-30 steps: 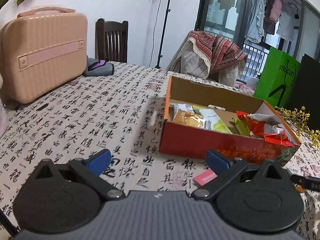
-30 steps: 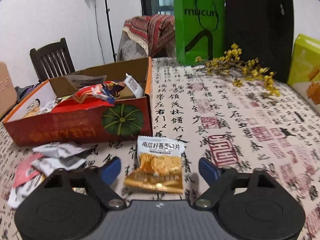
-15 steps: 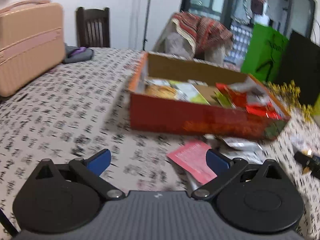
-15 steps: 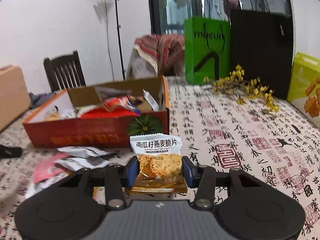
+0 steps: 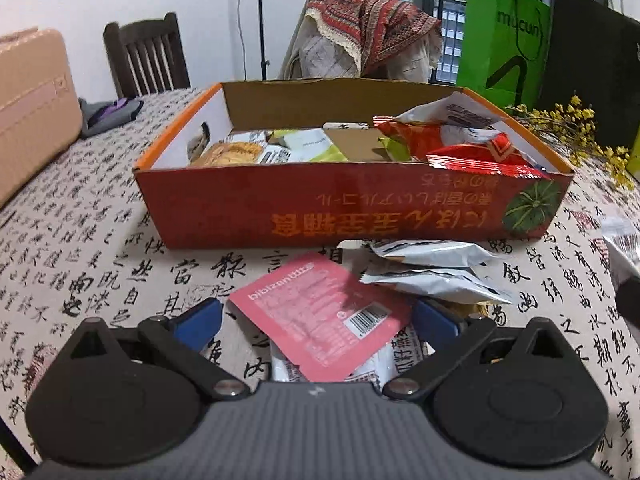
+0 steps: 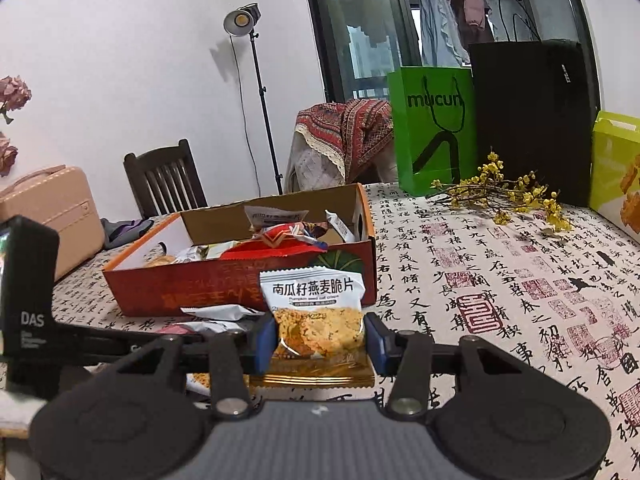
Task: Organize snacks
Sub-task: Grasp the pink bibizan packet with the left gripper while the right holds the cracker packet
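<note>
Since a second ago my right tongs [image 6: 319, 338] have shut on the oat pack [image 6: 316, 320] and raised it; the left tongs [image 5: 316, 322] slid in, spread, over the pink pack [image 5: 320, 316]. Box [image 6: 240, 284] sits at eleven o'clock. I carry the pack level over the rim, release low inside, then pinch pink's edge.

Two matching hand-held tongs

Left tongs [image 5: 316, 320] and right tongs [image 6: 319, 340]: blue pads, black linkage arms, silver pivot screws, round black discs, ribbed grey body.
</note>
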Available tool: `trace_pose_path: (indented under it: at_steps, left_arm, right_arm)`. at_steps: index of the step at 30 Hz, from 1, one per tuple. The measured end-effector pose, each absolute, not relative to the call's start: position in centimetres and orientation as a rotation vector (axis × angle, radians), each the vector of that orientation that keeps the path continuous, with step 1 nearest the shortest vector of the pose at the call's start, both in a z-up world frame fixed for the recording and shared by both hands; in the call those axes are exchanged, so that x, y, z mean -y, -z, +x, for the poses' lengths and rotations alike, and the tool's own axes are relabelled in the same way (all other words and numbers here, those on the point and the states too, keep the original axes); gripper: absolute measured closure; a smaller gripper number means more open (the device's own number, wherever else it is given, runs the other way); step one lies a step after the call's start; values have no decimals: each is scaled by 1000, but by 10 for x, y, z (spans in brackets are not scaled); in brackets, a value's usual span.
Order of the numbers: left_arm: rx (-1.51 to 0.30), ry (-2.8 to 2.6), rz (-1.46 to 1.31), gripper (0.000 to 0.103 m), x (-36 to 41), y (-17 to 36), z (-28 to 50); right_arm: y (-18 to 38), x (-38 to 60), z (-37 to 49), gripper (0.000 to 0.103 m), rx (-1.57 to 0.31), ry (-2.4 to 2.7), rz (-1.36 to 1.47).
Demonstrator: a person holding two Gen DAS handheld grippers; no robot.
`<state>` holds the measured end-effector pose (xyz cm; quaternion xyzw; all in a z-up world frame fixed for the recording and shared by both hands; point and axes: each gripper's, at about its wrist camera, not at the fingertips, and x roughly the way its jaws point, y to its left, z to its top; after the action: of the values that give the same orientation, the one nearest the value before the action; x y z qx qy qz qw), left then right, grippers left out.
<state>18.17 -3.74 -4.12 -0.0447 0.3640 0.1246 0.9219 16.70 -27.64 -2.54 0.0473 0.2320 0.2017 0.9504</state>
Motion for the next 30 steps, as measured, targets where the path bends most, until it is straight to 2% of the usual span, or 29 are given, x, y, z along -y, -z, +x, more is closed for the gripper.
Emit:
trace_pose_path:
  at_steps: [12, 30]
  left_arm:
    - [-793, -339, -218, 0, -34, 42, 163]
    - [-825, -487, -218, 0, 3, 48, 219]
  right_arm:
    - [35, 280, 165, 56, -482, -434, 132]
    - [49, 281, 176, 56, -522, -420, 140]
